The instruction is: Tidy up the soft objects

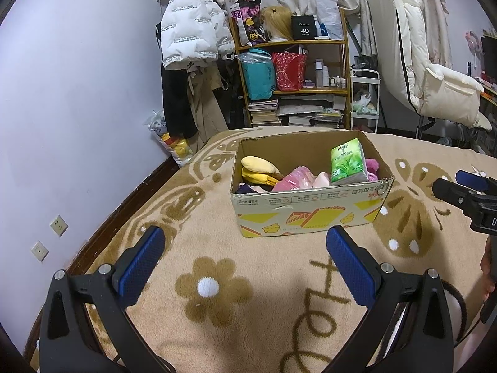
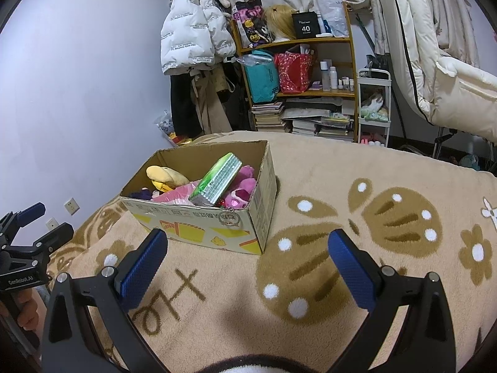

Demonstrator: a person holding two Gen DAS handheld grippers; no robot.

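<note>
Over the beige blanket (image 1: 217,217) both tools hang empty: the left gripper (image 1: 245,261) has its blue-padded fingers (image 1: 143,261) spread wide above a brown flower (image 1: 211,286) in the pile, and the right gripper (image 2: 248,264) is spread just as wide over a brown butterfly (image 2: 341,248) woven into the same cover. Neither touches anything (the pads stand clear of the fabric, as far as I can tell). Just beyond them, resting on the blanket, sits the open cardboard box (image 1: 310,211), printed with yellow shapes on its near side. Inside it lie the soft things: a yellow plush toy (image 1: 257,168) toward the left end, a pink bag (image 1: 295,178) in the middle, a magenta plush toy (image 2: 242,186) at the right end, and a green tissue pack (image 1: 348,161) leaning tilted against that end on top of the rest. From the left wrist camera the right gripper shows at the edge, well to the right of the box. Behind the bed stands a wooden shelf (image 1: 310,43) crowded with bags, bottles and stacked books, a white puffer jacket (image 1: 192,21) hanging beside it, and a cream padded chair (image 1: 428,71) off to the right.
</note>
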